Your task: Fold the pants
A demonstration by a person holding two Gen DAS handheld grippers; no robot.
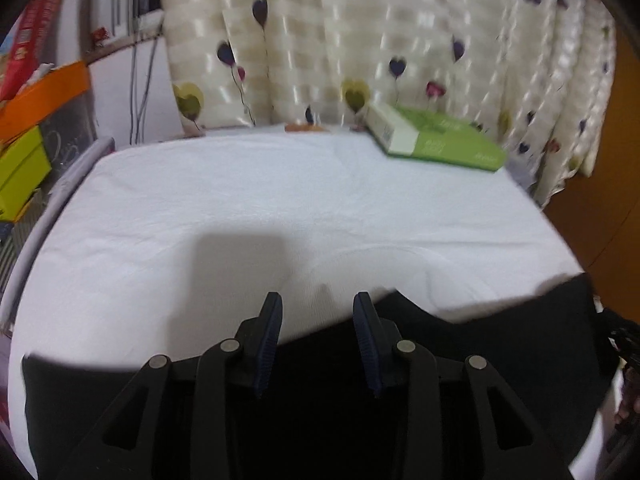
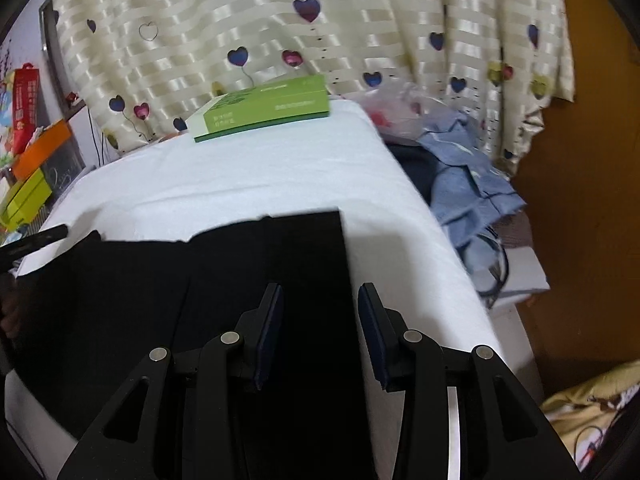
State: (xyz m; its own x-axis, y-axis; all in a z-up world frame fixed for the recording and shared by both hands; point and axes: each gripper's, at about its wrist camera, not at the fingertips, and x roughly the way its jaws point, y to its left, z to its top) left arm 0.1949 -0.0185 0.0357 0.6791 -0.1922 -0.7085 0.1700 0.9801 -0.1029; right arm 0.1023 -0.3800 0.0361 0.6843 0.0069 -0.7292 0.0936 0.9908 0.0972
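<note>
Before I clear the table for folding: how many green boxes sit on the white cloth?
1: the green box lies at the far edge of the white cloth, by the curtain.

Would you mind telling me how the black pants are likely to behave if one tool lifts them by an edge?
The pants lie flat and thin on the white cover, so they will probably drape limply rather than hold shape. Their far edge looks wavy, suggesting soft cloth. Lifted at one point, the rest would likely drag.
</note>
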